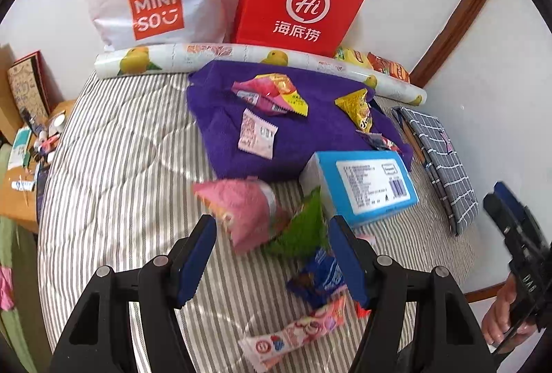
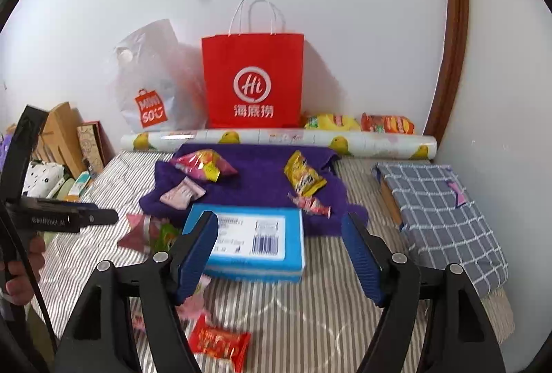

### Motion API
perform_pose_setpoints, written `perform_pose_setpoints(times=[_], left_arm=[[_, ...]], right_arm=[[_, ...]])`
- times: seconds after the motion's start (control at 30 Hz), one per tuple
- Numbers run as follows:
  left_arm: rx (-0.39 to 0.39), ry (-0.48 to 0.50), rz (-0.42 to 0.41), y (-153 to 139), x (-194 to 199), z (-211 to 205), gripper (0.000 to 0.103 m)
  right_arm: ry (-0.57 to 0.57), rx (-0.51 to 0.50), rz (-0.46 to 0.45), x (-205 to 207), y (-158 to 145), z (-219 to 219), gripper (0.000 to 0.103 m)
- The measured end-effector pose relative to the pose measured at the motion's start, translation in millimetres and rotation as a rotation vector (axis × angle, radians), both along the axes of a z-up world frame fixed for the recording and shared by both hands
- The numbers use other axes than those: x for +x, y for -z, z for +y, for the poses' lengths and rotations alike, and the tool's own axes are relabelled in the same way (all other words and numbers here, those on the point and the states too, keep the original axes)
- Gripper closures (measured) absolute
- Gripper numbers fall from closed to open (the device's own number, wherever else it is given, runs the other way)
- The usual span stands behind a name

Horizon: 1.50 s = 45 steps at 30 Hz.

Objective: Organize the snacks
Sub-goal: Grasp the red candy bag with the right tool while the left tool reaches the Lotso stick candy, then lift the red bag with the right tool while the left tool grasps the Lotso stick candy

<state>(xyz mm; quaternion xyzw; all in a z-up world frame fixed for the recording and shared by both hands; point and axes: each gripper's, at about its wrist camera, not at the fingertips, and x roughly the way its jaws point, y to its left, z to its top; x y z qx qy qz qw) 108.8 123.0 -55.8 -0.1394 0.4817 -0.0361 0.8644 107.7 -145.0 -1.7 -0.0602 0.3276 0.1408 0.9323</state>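
Both tools are spread apart and hold nothing. The left tool (image 1: 272, 255) hovers over a pink packet (image 1: 241, 211) and green packet (image 1: 303, 224) on the striped bed (image 1: 120, 166). The right tool (image 2: 279, 255) frames the blue box (image 2: 255, 238), which lies beside the purple towel (image 2: 255, 173) strewn with snacks.

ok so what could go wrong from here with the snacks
1. The left tool is open over a tight pile: pink packet, green packet and blue wrapper. It may pinch two at once.
2. The blue box lies close beside them and could get nudged.
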Motion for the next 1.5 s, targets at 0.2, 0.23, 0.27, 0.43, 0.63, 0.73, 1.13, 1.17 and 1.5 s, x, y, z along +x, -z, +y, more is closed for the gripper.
perform_pose_setpoints(times=[0.2,0.23,0.27,0.43,0.63,0.73,1.13,1.17,1.5], left_arm=[[-0.009,-0.028,0.022,17,-22,8,0.038],[-0.007,-0.030,0.024,19,-25,8,0.038],[-0.005,-0.034,0.027,22,-28,10,0.038],[-0.005,-0.049,0.042,33,-37,14,0.038],[-0.009,-0.045,0.062,46,-41,12,0.038],[-0.010,-0.042,0.067,51,-43,10,0.038],[0.014,0.096,0.083,69,-47,-30,0.038],[0.014,0.117,0.084,71,-46,-35,0.038],[-0.006,0.277,0.124,86,-48,-77,0.038]], right_arm=[[-0.097,0.014,0.132,-9,56,0,0.029],[-0.117,0.021,0.155,-10,65,0,0.029],[-0.135,0.027,0.175,-13,73,1,0.029],[-0.206,0.046,0.275,-26,114,4,0.029],[-0.181,0.096,0.374,-26,145,11,0.029],[-0.158,0.099,0.347,-28,149,17,0.029],[-0.200,0.040,0.272,-51,149,27,0.060],[-0.190,0.039,0.271,-51,149,23,0.061],[-0.012,0.077,0.249,-29,141,-39,0.061]])
